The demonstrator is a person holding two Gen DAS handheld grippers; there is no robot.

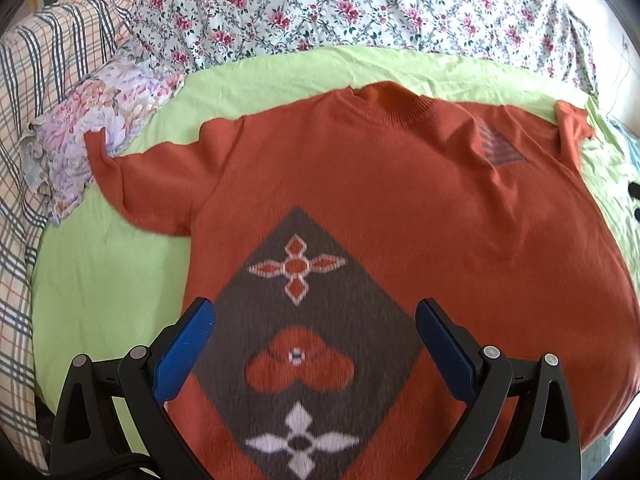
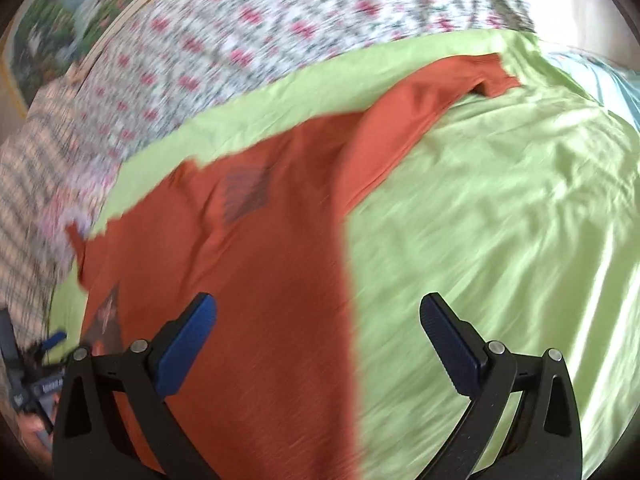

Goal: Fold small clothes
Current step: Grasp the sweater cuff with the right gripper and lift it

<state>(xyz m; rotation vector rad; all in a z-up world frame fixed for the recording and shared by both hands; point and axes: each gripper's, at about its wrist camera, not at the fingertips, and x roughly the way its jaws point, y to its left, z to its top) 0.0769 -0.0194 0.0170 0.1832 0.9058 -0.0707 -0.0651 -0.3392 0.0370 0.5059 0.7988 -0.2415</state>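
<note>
An orange T-shirt (image 1: 380, 184) lies spread flat on a light green sheet (image 1: 100, 280), collar at the far side, both short sleeves out. A grey diamond print (image 1: 304, 320) with flower shapes covers its lower front. My left gripper (image 1: 316, 316) hovers open above that print, nothing between its blue pads. In the blurred right wrist view the same T-shirt (image 2: 260, 280) fills the left half. My right gripper (image 2: 318, 312) is open over the shirt's right side edge, holding nothing. The left gripper (image 2: 44, 356) shows at the far left edge there.
A floral quilt (image 1: 340, 8) is bunched along the far side of the bed. A plaid blanket (image 1: 28, 140) and a pastel flowered cloth (image 1: 100, 116) lie at the left, the cloth touching the shirt's left sleeve. Bare green sheet (image 2: 500, 220) stretches right of the shirt.
</note>
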